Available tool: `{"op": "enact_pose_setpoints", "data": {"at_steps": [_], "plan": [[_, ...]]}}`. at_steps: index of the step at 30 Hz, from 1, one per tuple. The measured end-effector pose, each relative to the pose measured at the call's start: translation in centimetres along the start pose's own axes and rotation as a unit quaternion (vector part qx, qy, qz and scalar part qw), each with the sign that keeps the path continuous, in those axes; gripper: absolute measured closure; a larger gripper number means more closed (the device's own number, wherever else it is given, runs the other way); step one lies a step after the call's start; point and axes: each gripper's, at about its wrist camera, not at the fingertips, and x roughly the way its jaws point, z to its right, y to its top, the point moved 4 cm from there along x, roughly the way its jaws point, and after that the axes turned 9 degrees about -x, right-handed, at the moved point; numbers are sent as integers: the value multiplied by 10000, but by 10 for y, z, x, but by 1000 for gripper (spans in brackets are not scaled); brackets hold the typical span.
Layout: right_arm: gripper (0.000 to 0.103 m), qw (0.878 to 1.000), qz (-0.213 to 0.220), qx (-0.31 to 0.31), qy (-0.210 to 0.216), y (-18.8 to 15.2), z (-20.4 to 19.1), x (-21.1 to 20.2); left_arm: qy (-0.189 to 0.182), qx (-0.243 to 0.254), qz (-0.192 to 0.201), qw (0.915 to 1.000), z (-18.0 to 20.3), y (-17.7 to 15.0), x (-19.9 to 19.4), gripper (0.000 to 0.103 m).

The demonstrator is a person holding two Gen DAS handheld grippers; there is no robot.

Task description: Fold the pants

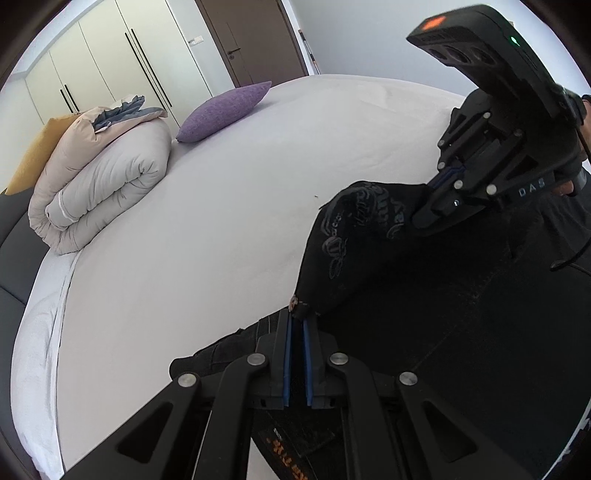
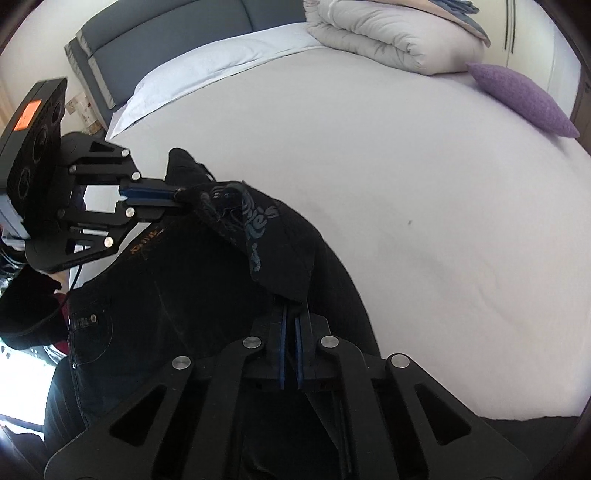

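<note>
Black pants (image 1: 424,295) lie on the white bed (image 1: 221,221) at its near edge; they also show in the right wrist view (image 2: 166,295). A cuff end with grey printed lettering (image 2: 258,229) is lifted above the rest. My left gripper (image 1: 297,315) is shut on one corner of that lifted end. My right gripper (image 2: 291,304) is shut on the other corner. The right gripper also shows in the left wrist view (image 1: 424,214), and the left gripper in the right wrist view (image 2: 177,195). The cloth hangs stretched between them.
A rolled grey duvet (image 1: 107,177) and a purple cushion (image 1: 221,110) lie at the far side of the bed. A grey headboard (image 2: 166,33) stands behind the pillow (image 2: 207,70). Wardrobe doors (image 1: 110,55) and a brown door (image 1: 251,37) are beyond.
</note>
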Motion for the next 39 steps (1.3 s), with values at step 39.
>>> {"op": "enact_pose_setpoints", "data": {"at_steps": [39], "plan": [[101,8076,-1218,-4898,-3049,-164,-356,42,97,1349,-673,9885,127,-205,-100,101]]}}
